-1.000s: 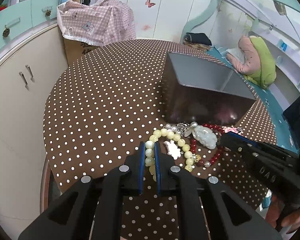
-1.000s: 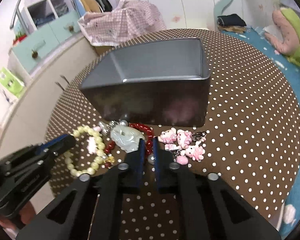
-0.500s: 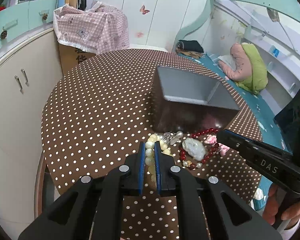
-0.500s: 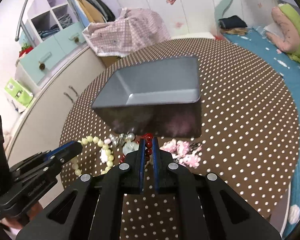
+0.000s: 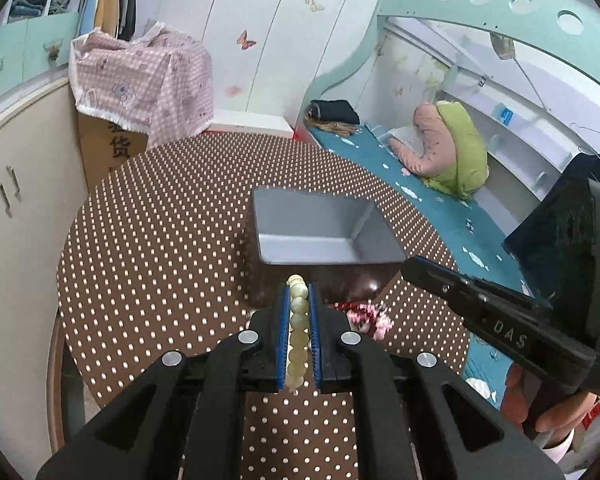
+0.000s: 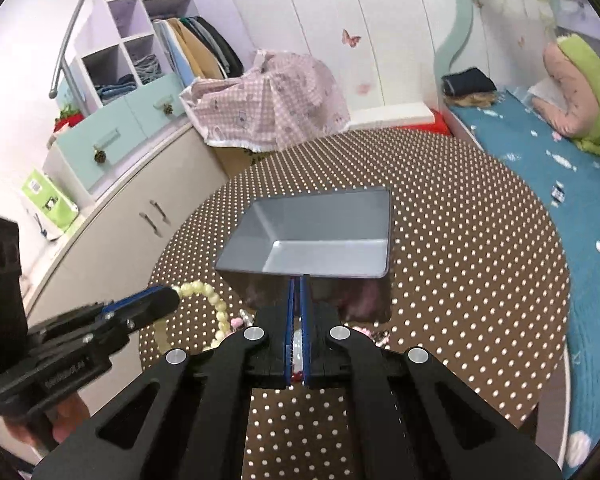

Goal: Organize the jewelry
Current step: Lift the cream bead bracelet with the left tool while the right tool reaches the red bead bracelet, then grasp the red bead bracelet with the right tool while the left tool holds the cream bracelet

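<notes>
My left gripper is shut on a pale green bead bracelet, whose beads run between the blue pads. In the right wrist view that bracelet hangs as a loop from the left gripper above the table. My right gripper is shut on a red bead bracelet; only slivers of red and white show between its pads. An open grey box stands just beyond both grippers on the dotted tablecloth. The right gripper reaches in from the right.
Pink charms lie blurred on the cloth in front of the box. A cream cabinet stands to the left of the round table. A bed with a blue cover is on the right. A cardboard box under pink checked cloth stands behind.
Both grippers have risen from the table, each still shut. The pale green bracelet and the red one have come up with them, and the box's inside now shows.
</notes>
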